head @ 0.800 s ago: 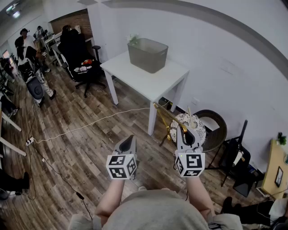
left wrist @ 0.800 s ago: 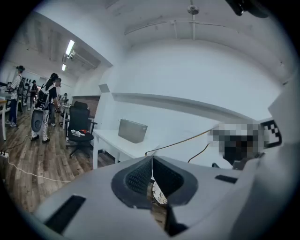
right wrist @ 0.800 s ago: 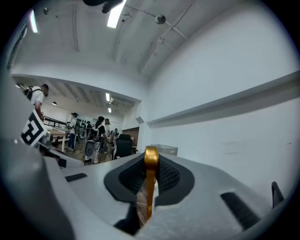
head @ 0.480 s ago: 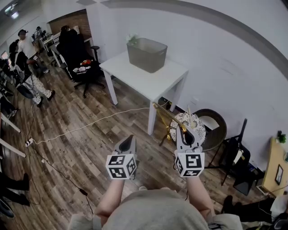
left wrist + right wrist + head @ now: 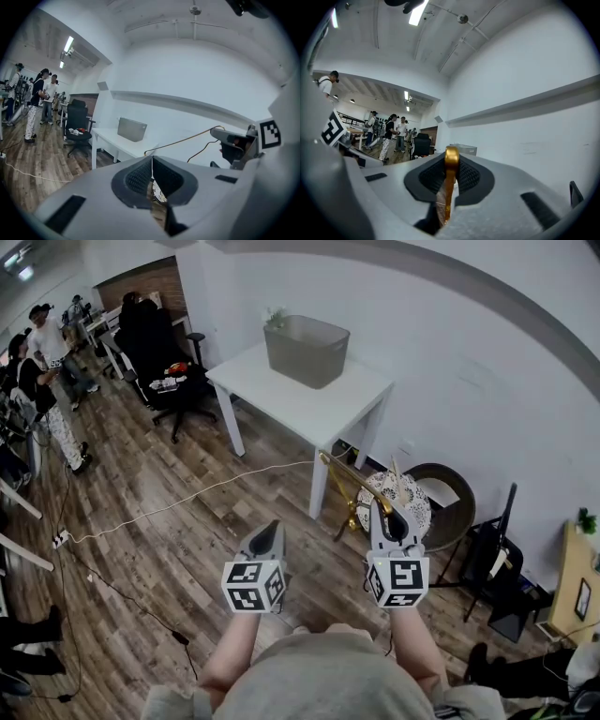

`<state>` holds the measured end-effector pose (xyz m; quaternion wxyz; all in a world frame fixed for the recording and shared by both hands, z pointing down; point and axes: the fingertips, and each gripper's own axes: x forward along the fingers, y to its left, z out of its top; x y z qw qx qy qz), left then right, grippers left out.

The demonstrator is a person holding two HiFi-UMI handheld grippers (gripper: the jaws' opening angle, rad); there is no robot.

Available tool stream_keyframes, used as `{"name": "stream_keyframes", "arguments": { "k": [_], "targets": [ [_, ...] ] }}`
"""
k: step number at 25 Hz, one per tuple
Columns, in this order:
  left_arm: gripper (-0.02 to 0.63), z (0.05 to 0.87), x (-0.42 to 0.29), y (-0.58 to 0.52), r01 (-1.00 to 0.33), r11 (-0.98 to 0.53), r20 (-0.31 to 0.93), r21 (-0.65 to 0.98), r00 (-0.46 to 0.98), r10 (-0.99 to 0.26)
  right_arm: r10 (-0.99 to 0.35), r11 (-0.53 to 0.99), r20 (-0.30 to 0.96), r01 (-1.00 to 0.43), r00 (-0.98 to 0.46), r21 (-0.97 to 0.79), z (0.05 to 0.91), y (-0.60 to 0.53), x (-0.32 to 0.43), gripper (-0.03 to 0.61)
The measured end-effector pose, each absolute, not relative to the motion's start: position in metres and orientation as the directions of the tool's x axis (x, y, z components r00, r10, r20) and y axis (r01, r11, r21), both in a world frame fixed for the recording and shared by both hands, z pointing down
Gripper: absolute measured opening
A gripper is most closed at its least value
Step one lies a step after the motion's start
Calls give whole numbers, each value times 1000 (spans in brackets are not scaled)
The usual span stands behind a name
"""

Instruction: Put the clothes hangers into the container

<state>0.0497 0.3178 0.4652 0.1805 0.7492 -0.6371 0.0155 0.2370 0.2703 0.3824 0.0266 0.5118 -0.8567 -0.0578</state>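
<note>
A gold metal clothes hanger (image 5: 354, 482) sticks out forward and to the left from my right gripper (image 5: 393, 514), which is shut on it. In the right gripper view the gold hanger (image 5: 450, 174) stands upright between the two dark pads. My left gripper (image 5: 268, 532) is beside it, over the wooden floor, with its jaws closed together and nothing between them (image 5: 152, 162). The grey container (image 5: 307, 351) stands on the white table (image 5: 319, 411) ahead, well beyond both grippers. It also shows small in the left gripper view (image 5: 131, 129), with the hanger's wire (image 5: 185, 138) to its right.
A black office chair (image 5: 174, 371) stands left of the table. A white cable (image 5: 178, 504) runs across the wooden floor. A round dark chair with a patterned cushion (image 5: 433, 507) sits under the hanger, and a black stand (image 5: 495, 563) is at the right. People (image 5: 39, 345) walk at the far left.
The people at the far left have walked on. Both grippers and the gold hanger keep nearly the same place in the view.
</note>
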Motion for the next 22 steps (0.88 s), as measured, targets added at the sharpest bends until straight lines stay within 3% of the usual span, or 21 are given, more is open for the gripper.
{"name": "stream_keyframes", "arguments": {
  "k": [22],
  "targets": [
    [9,475,25,255,-960,-115,264,254,183,-947,-883,460,-39,-878,-468,130,372,198,218,38]
  ]
}}
